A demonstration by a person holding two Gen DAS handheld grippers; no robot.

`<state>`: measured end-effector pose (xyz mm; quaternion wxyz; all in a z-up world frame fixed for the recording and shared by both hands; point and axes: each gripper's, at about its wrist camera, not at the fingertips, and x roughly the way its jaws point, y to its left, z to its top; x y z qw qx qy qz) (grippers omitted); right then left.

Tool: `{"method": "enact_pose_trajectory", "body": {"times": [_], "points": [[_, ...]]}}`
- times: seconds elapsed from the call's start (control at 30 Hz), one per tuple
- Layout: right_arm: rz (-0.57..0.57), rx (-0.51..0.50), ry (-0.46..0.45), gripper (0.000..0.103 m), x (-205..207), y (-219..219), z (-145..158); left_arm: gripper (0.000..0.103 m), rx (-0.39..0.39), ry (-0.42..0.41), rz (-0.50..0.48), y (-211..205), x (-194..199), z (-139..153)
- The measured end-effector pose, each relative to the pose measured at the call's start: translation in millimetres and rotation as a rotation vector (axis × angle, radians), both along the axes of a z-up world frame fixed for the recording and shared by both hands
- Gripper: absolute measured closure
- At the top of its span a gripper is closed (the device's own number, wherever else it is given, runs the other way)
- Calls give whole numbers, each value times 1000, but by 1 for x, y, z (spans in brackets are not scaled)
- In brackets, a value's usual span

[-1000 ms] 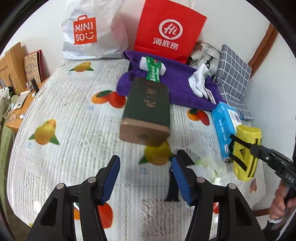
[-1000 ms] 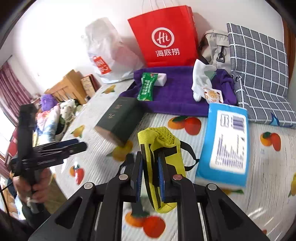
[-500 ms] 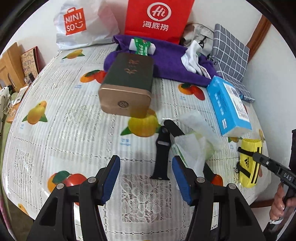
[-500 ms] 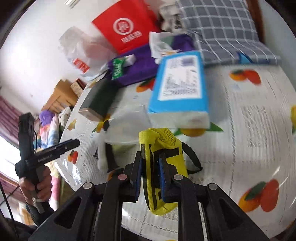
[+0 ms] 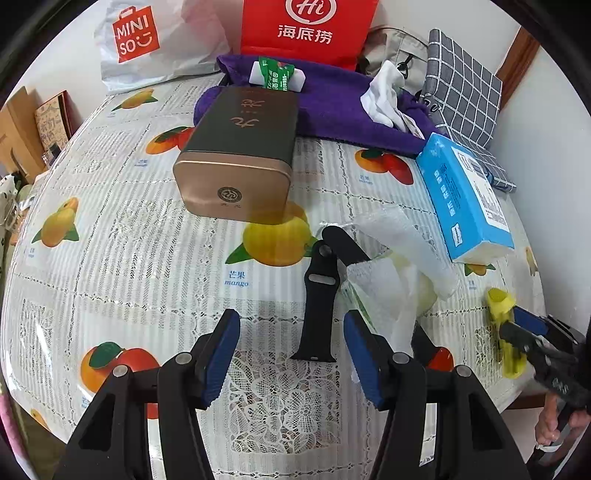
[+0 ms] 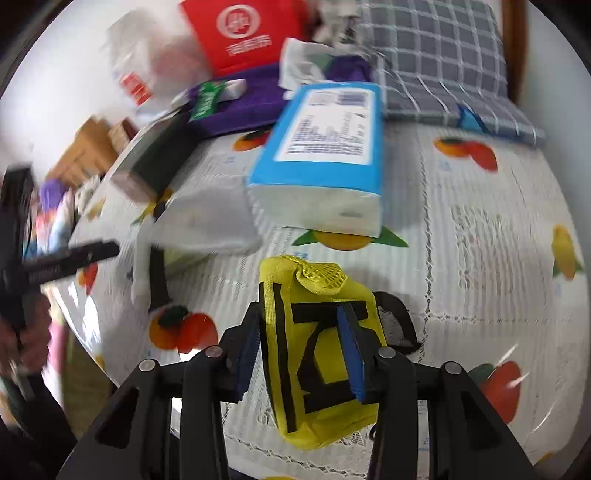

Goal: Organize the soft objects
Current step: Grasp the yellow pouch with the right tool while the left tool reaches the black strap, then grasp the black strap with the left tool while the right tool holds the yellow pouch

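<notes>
A yellow mesh pouch with black straps lies on the fruit-print tablecloth at the near right edge of the table; it also shows in the left wrist view. My right gripper has its jaws parted around the pouch and no longer squeezes it. My left gripper is open and empty above the front of the table, just before a black watch strap and a clear plastic bag. A purple towel with a white cloth lies at the back.
A dark green tin lies mid-table. A blue tissue pack lies at the right. A red bag, a white Miniso bag and a grey checked cushion stand along the back wall. The table edge is close to the pouch.
My right gripper carried the yellow pouch down to the table's near right edge and its jaws have spread apart. My left gripper drew back toward the front of the table, still open.
</notes>
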<state>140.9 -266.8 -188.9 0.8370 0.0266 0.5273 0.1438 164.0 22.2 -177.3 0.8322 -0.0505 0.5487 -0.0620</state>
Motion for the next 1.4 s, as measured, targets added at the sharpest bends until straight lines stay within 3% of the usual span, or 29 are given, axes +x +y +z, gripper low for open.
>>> {"method": "enact_pose_trajectory", "body": {"times": [0.07, 0.23, 0.4, 0.5, 0.7, 0.8, 0.9, 0.97, 1.03, 1.07, 1.27, 1.4], "points": [[18, -3, -21, 39, -8, 1, 4, 47, -2, 2, -1, 0, 1, -1], [8, -10, -67, 18, -23, -6, 9, 47, -11, 10, -2, 0, 1, -5], [22, -12, -4, 17, -21, -2, -12, 47, -14, 12, -7, 0, 0, -8], [42, -70, 16, 16, -16, 10, -29, 47, -20, 12, -7, 2, 0, -10], [76, -203, -83, 18, -21, 28, -36, 47, 11, 4, 0, 1, 8, -18], [67, -194, -96, 25, -19, 25, -35, 47, 33, 4, -60, -10, 12, -25], [58, -185, -99, 29, -14, 20, -34, 47, 121, -33, -113, -26, 13, -30], [39, -177, -102, 29, -11, 17, -33, 51, 164, -57, -139, -34, 15, -33], [31, -173, -104, 29, -8, 16, -34, 79, 161, -85, -172, -39, 14, -31], [30, -173, -106, 29, -6, 16, -34, 83, 155, -84, -178, -39, 15, -30], [26, -171, -111, 29, -2, 13, -33, 81, 164, -65, -178, -27, 5, -29], [14, -164, -119, 29, -1, 11, -34, 75, 147, -68, -183, -26, 2, -30]]}}
